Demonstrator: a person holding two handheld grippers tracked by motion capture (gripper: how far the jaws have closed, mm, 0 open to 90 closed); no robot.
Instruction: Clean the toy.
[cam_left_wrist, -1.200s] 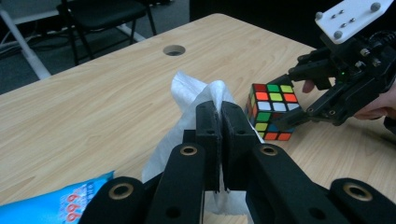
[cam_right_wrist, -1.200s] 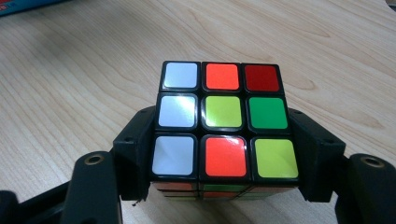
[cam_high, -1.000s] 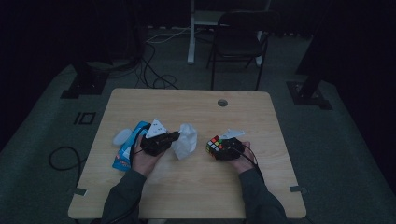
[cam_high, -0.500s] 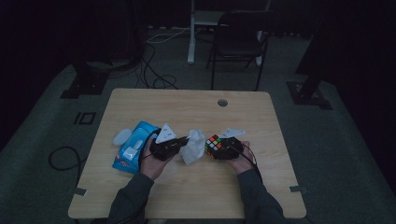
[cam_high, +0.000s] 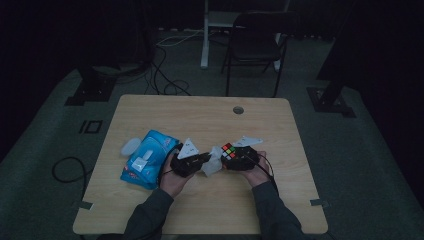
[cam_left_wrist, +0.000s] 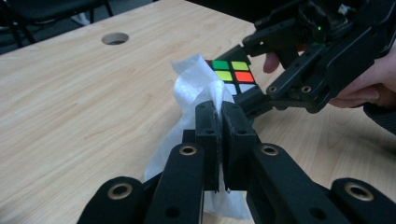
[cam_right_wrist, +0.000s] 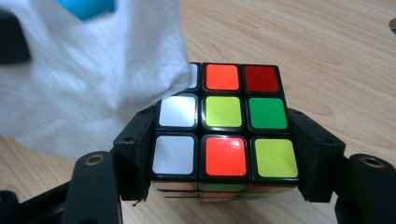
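Observation:
A scrambled puzzle cube sits clamped between the jaws of my right gripper, held just above the wooden table; the cube and the right gripper sit right of centre in the high view. My left gripper is shut on a white tissue, whose free end drapes against the cube. In the right gripper view the tissue covers the cube's upper left corner. From above, my left gripper points right, with the tissue between the two hands.
A blue tissue pack lies on the table left of my left hand, with a small pale object beside it. A round cable hole is near the far edge. A chair stands behind the table.
My left gripper has carried the tissue to the right, from beside the blue pack until it touches the cube. The right gripper and cube have stayed in place.

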